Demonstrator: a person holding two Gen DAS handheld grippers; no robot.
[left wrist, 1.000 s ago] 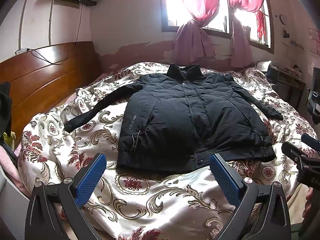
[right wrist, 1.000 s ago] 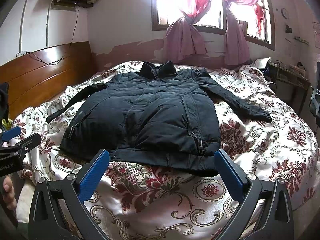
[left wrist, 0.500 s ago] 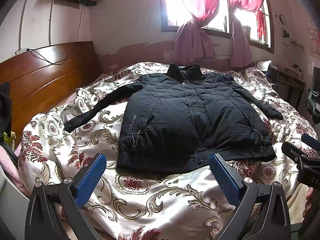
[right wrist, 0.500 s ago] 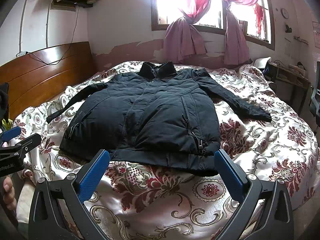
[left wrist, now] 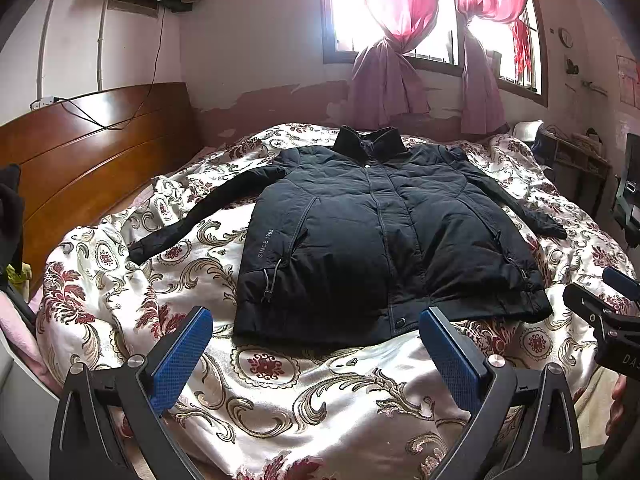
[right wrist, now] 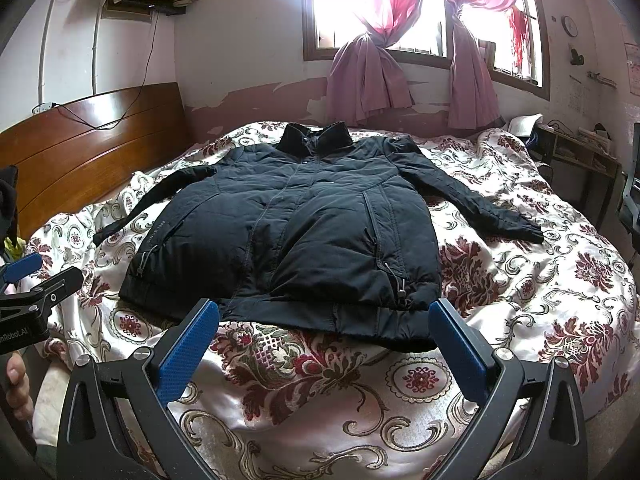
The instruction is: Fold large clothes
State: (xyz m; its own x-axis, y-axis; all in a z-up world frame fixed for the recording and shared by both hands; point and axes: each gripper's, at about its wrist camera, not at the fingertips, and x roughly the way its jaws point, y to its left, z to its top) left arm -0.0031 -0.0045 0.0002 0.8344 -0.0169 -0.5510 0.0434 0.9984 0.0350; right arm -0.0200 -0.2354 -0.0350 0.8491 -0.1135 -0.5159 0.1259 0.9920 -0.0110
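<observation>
1. While a black padded jacket (left wrist: 384,240) lies face up and zipped across a bed (left wrist: 320,392) dressed in a cream-and-maroon floral cover, two pairs of tongs wait at the foot edge, short of the hem and touching nothing.
2. Spread flat, collar toward the window and hem toward the onlooker, the jacket appears laid out so that each side can be reached for folding; no fold shows yet.
3. Both sleeves run outward and down over the cover: one sleeve (left wrist: 200,220) toward the wooden headboard (left wrist: 92,160), the other sleeve (right wrist: 472,200) toward the far side of the room.
4. The left tongs (left wrist: 316,344) stand wide apart and empty, aimed at the near hem, seemingly ready for a first grip.
5. The right tongs (right wrist: 324,340) are likewise spread and empty, facing the hem's other half; the pairing suggests one grip per side.
6. Count: one jacket, two sleeves, two pairs of tongs, four blue pads, one bed, two tied pink curtains (right wrist: 368,80).
</observation>
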